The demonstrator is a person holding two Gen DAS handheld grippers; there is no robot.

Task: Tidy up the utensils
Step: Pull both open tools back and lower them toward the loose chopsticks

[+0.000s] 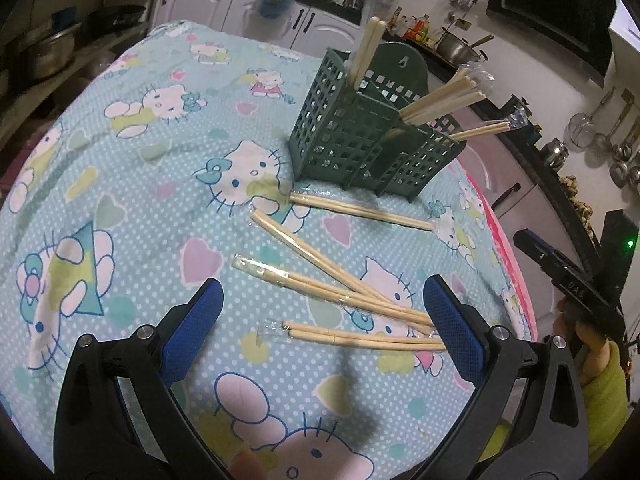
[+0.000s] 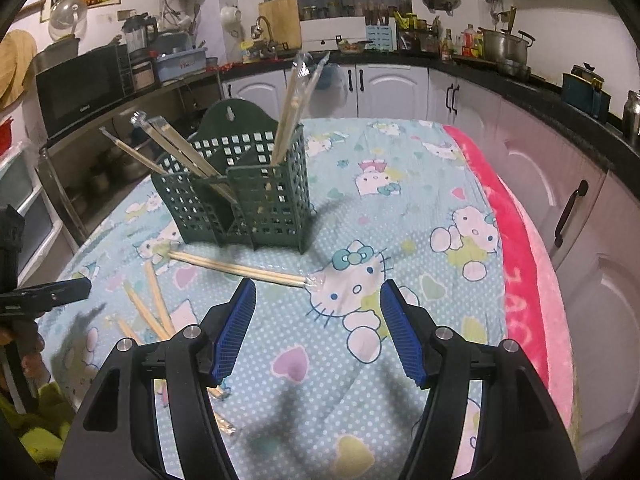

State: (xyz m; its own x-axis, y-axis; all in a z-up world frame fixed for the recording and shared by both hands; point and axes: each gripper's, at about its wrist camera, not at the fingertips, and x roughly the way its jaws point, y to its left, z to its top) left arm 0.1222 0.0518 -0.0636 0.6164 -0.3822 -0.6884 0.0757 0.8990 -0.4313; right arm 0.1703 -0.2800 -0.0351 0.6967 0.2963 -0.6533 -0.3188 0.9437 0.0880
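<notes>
A dark green lattice utensil holder [image 1: 372,144] stands on the Hello Kitty cloth; it also shows in the right wrist view [image 2: 244,200]. Wrapped chopstick pairs stick out of its compartments [image 1: 440,100] [image 2: 292,104]. Several wrapped pairs lie loose on the cloth: one close to the holder [image 1: 360,211] [image 2: 240,269], others nearer the left gripper [image 1: 344,294] [image 1: 360,336]. My left gripper [image 1: 322,300] is open and empty, hovering above the loose pairs. My right gripper [image 2: 318,300] is open and empty, just short of the pair near the holder.
The table is covered by a blue Hello Kitty cloth [image 1: 140,184] with a pink blanket edge [image 2: 524,280] on the right side. Kitchen counters and white cabinets [image 2: 400,88] surround it. The other gripper and hand show at each view's edge [image 1: 580,280] [image 2: 40,296].
</notes>
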